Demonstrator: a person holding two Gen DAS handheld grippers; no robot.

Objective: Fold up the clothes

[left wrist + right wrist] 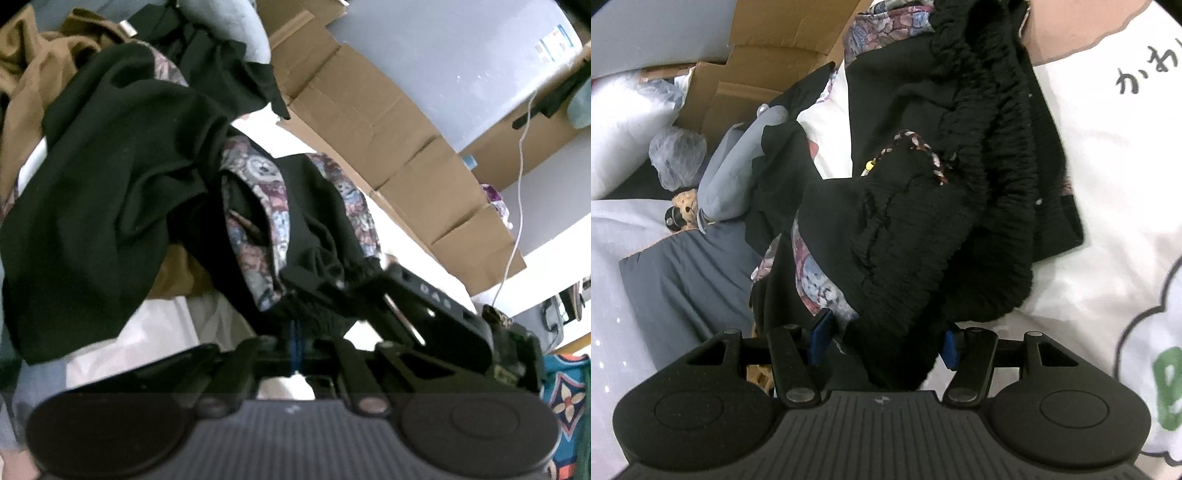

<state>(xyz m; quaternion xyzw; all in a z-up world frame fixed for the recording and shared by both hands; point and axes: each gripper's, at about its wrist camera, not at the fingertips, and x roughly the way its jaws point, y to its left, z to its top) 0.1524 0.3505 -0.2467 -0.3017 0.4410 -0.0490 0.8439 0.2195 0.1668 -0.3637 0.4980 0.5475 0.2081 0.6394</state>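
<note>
One black garment with patterned paisley side panels (258, 206) and an elasticated waistband hangs bunched between two grippers over a white printed bedsheet (1108, 221). The left gripper (295, 332) is clenched on the garment's gathered waistband, directly ahead of its blue pads. The right gripper (884, 341) has its two blue pads (820, 334) spread apart with the waistband bulging between them; whether they pinch it cannot be told. One brown garment (40, 77) and several flattened cardboard boxes (406, 147) lie beyond.
</note>
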